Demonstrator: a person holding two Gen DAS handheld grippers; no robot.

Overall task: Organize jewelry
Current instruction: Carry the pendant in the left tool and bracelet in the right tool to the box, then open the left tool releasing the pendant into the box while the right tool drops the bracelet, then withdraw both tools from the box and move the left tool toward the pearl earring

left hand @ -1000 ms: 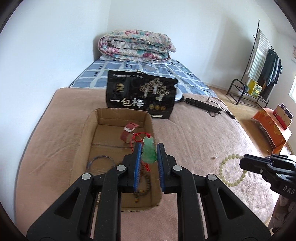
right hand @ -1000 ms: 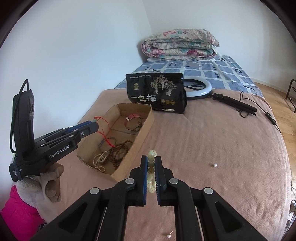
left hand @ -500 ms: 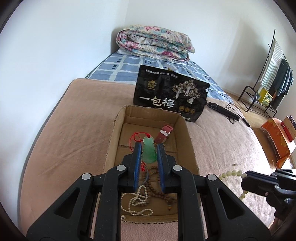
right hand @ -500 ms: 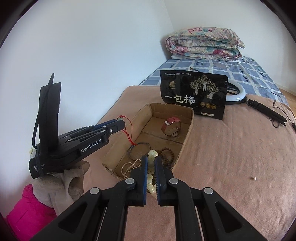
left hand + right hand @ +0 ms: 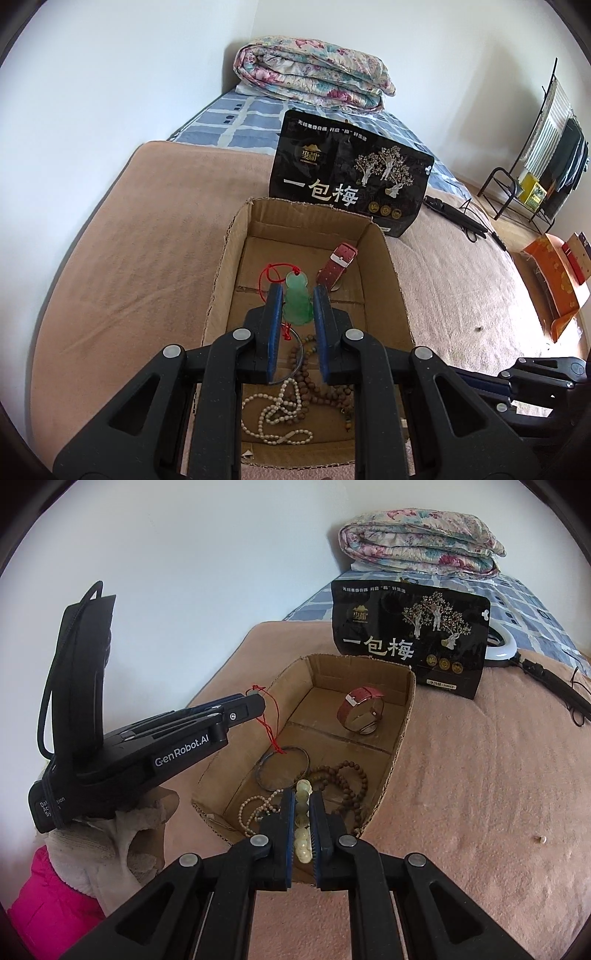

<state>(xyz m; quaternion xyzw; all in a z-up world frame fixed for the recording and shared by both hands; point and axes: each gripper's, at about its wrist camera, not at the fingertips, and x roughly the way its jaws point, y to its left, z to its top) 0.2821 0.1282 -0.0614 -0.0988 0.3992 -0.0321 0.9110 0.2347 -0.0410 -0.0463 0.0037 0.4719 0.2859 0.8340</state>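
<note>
Jade pendant point(image 5: 298, 298) clamped between left gripper point(image 5: 297, 303) fingers above cardboard box point(image 5: 397, 291), red cord point(image 5: 271, 728) dangling. Right gripper point(image 5: 302, 812) fingers pinch pale bead bracelet point(image 5: 301, 825) at box's near edge; lower beads hidden. Wooden beads point(image 5: 347, 781) partly hidden behind fingers.

White walls point(image 5: 110, 74) meet behind a bed point(image 5: 236, 122) with a blue checked sheet, a folded floral quilt point(image 5: 314, 77) and a tan blanket point(image 5: 129, 240).
</note>
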